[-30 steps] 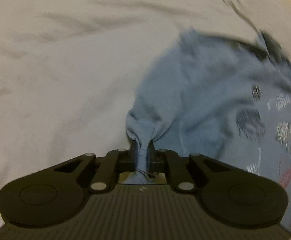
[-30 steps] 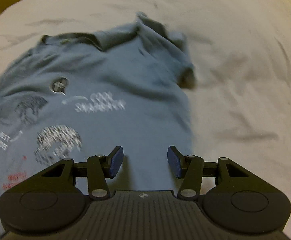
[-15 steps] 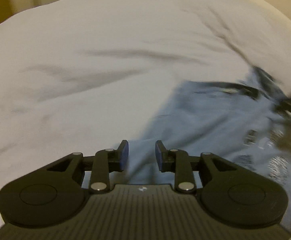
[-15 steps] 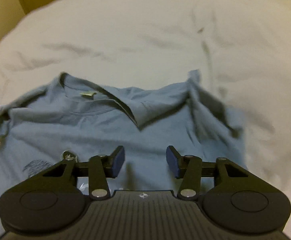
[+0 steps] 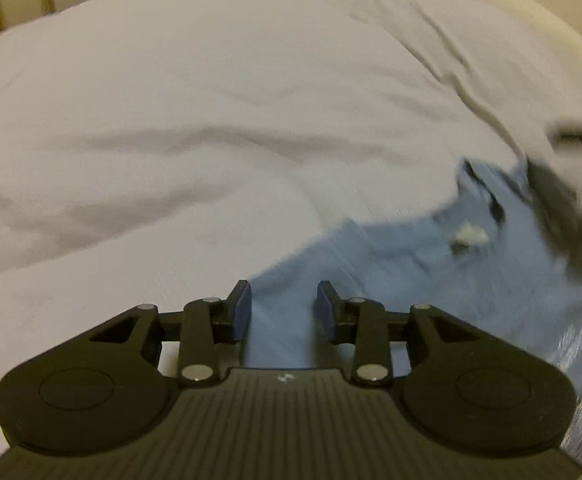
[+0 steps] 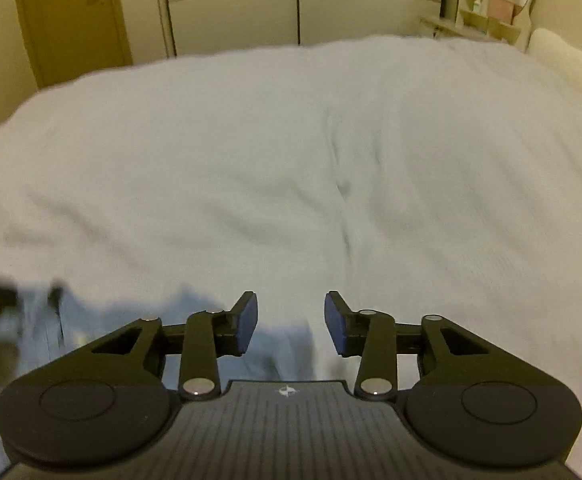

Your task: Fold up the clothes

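A blue-grey T-shirt lies flat on the white bedcover, its collar and pale neck label at the right of the left wrist view. My left gripper is open above the shirt's left shoulder edge, with nothing between its fingers. In the right wrist view only the shirt's top edge shows, low and blurred. My right gripper hangs open over that edge, holding nothing. A dark blurred shape at the far right of the left view is likely the other gripper.
The white bedcover stretches far ahead with soft creases. Beyond the bed stand a wooden door, pale wardrobe panels and a corner shelf with small items. A cream headboard edge is at the right.
My left gripper has let go of the bunched shirt fabric and now stands open. Both grippers have tilted up and drawn back, so less shirt and more bed shows.
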Motion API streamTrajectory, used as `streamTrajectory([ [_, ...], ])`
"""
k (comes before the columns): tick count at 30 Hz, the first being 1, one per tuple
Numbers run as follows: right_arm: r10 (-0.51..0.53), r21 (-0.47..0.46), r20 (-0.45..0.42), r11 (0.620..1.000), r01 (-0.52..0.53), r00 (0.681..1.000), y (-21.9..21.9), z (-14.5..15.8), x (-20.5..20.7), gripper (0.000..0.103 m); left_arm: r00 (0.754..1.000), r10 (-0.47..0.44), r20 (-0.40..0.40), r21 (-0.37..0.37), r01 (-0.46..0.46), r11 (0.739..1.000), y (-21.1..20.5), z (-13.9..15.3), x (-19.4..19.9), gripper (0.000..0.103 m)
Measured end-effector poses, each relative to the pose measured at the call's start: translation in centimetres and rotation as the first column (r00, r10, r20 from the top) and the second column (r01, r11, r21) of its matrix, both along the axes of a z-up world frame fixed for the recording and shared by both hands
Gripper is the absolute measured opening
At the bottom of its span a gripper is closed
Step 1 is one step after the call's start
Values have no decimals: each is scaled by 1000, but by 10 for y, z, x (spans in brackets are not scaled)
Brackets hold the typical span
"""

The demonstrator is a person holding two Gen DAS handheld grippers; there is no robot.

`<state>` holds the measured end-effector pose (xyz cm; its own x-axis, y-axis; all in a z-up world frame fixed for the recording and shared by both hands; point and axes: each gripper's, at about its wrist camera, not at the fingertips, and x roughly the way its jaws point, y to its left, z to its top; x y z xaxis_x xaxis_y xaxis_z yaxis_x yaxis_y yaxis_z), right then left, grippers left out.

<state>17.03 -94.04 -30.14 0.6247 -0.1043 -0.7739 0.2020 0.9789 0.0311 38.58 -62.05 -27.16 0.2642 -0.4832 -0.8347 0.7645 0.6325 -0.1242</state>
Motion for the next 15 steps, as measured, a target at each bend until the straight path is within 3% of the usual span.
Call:
streamTrajectory([
  [3, 20, -15, -66, 1000, -21, 998, -6, -14, -35, 47, 998, -51, -31, 7, 51, 999, 5, 4, 8, 47],
  [4, 27, -19, -82, 999, -29, 996, -8, -18, -43, 48, 995, -81, -61, 12, 82, 997, 5, 1, 9, 61],
  [5, 35, -23, -98, 999, -37, 995, -10, -22, -51, 49, 990, -108, -86, 21, 111, 994, 6, -2, 10, 68],
  [9, 51, -6, -117, 999, -52, 992, -11, -32, -62, 49, 987, -132, -90, 94, 140, 986, 1, -23, 9, 64],
  [10, 53, -1, -116, 999, -54, 992, -11, -32, -62, 49, 987, -132, -92, 104, 142, 984, 0, -27, 10, 54],
  [11, 60, 6, -115, 998, -60, 992, -12, -32, -62, 49, 988, -125, -96, 96, 134, 986, -2, -29, 10, 31],
  [12, 71, 6, -117, 997, -71, 991, -13, -31, -61, 49, 989, -115, -95, 89, 123, 988, -3, -30, 11, 20],
  [13, 91, 0, -116, 996, -91, 989, -12, -28, -56, 49, 992, -99, -78, 85, 105, 991, -2, -27, 13, 3],
  [15, 140, -19, -119, 989, -144, 983, -9, -23, -44, 49, 998, -56, -36, 77, 59, 995, 2, -21, 17, 3],
])
